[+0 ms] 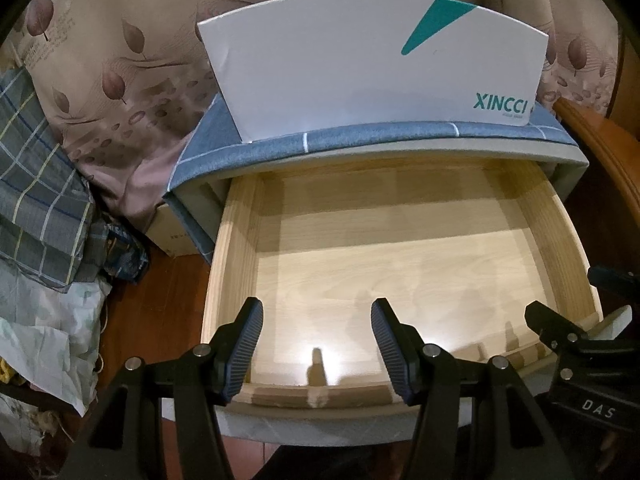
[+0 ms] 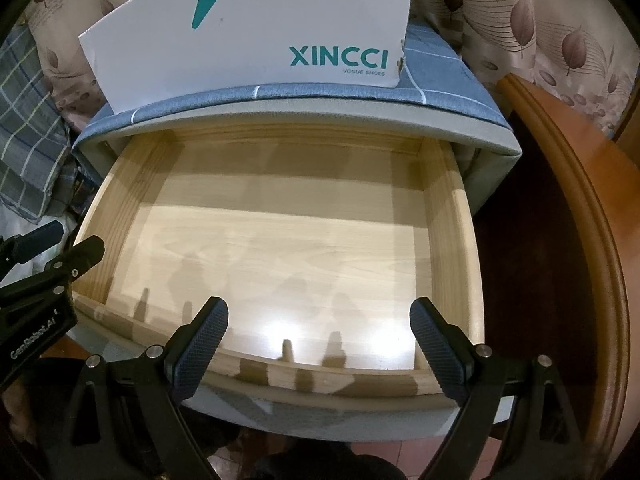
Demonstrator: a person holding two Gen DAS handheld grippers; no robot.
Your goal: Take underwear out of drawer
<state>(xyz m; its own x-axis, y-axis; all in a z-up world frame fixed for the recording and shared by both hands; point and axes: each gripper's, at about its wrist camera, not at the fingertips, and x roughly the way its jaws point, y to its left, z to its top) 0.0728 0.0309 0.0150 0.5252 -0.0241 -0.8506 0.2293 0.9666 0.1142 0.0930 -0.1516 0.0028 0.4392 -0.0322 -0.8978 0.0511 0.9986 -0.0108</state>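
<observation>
**Open drawer shows only bare wood**

Both pairs of tongs hang over the near edge of the pulled-out drawer (image 1: 400,248), tilted down into it. The left tongs (image 1: 317,344) stand wide apart with nothing between the pads; the right tongs (image 2: 319,344) are likewise spread and hold nothing. Ahead of and below both, the pale wooden floor of the drawer lies in plain sight from front wall to back, crossed only by shadows. No underwear shows in either view; where it is, I cannot tell.

Beyond the tongs, a white shoe box (image 1: 372,68) marked XINCCI stands on the blue cloth (image 1: 400,134) covering the cabinet top. Left of the left tongs lies a heap of plaid bedding (image 1: 36,184) and bags on the floor.

The likely trouble: closing on nothing and scraping the pads on the wood, since there seems to be no garment to take. Reaching deeper under the cabinet's lip could knock the tongs against it, or jolt the shoe box above. The two pairs sit near each other and could clash if both reach inward.
</observation>
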